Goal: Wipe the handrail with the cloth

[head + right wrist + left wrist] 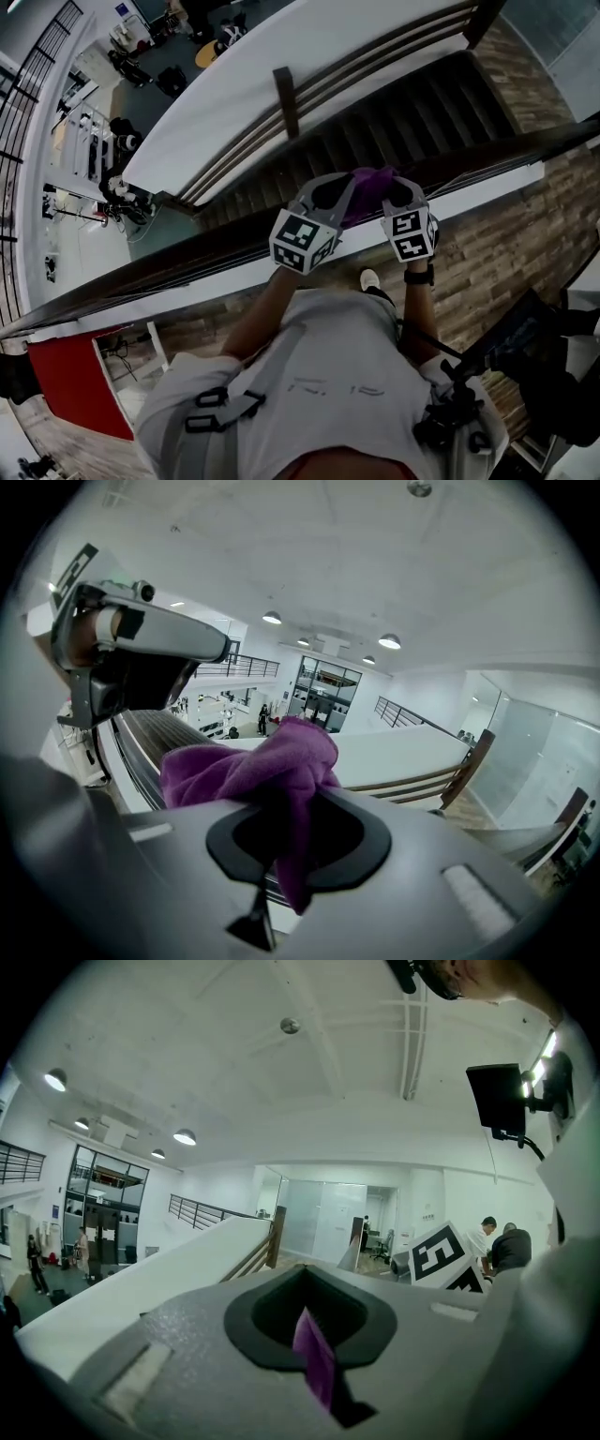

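Setting: a dark handrail (169,267) is seen in the head view, running from 8 o'clock to 2 o'clock across the frame, with a stairwell (394,112) beyond it at 12 o'clock.
Cloth: the purple cloth (370,187) is held between the two grippers, over the handrail, at 12 o'clock from the person's torso. Contact with the rail cannot be confirmed.
Left gripper (323,194): its jaws are closed on a thin edge of the cloth (314,1358); only a narrow purple strip is pinched.
Right gripper (401,194): its jaws are clamped on a thick bunch of the cloth (253,766), most of which is heaped above the jaws; the handrail (150,733) is seen at 9 o'clock in this view.
Step in hand: judged as the cloth being set to the rail, the wiping stroke not yet confirmed.
Method note: the bunch should be lowered until it is pressed flat on the rail top, and both grippers drawn together along the rail toward 8 or 2 o'clock.
Risk: the left pinch is judged slight; the edge could be pulled free if the grippers are spread apart.
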